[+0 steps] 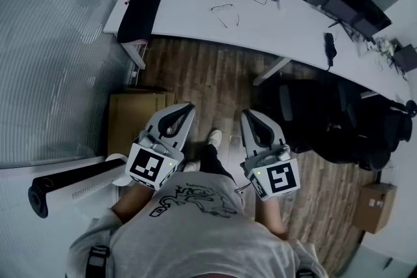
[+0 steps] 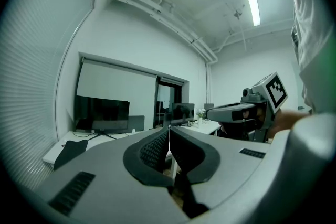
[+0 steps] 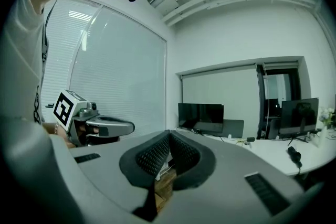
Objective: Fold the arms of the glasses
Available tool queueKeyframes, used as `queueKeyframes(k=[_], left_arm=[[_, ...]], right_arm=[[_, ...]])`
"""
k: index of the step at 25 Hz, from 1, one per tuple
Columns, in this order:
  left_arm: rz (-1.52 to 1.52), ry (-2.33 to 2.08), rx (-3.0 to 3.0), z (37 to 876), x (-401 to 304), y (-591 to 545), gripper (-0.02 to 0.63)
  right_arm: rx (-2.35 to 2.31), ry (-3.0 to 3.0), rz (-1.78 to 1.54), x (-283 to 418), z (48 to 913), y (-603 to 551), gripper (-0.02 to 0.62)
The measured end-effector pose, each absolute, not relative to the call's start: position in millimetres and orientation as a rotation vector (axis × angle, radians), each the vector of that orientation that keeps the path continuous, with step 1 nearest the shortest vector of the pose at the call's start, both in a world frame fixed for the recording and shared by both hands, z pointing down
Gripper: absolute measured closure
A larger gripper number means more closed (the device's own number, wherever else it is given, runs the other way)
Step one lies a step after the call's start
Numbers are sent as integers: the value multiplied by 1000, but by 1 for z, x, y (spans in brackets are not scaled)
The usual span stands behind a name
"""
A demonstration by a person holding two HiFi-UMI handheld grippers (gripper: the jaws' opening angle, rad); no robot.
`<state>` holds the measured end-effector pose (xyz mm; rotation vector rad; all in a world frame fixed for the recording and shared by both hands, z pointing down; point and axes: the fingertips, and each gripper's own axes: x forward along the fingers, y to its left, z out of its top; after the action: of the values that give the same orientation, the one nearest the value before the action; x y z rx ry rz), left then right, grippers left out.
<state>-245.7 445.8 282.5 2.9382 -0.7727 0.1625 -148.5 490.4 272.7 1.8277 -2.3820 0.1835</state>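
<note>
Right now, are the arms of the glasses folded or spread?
Spread: the glasses lie on the desk with both arms angled out from the frame.

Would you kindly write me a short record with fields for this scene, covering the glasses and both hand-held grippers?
glasses: on the white desk, arms apparently spread
left hand-held gripper: jaws together, empty
right hand-held gripper: jaws together, empty
gripper position: both close to the person's body, over the wooden floor, well short of the desk
other items: black fabric item at the desk's left end; cardboard box on the floor
task status: folding not begun
</note>
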Motion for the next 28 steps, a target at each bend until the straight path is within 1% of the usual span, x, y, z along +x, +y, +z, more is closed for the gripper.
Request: queueKeyframes(k=[20, 28], left_arm=[[158, -793, 2952, 263, -85, 333, 583], [183, -808, 2933, 280, -38, 307, 583]], right_arm=[[1809, -2422, 181, 3, 260, 381, 586], [1797, -2429, 201, 53, 276, 353, 586]])
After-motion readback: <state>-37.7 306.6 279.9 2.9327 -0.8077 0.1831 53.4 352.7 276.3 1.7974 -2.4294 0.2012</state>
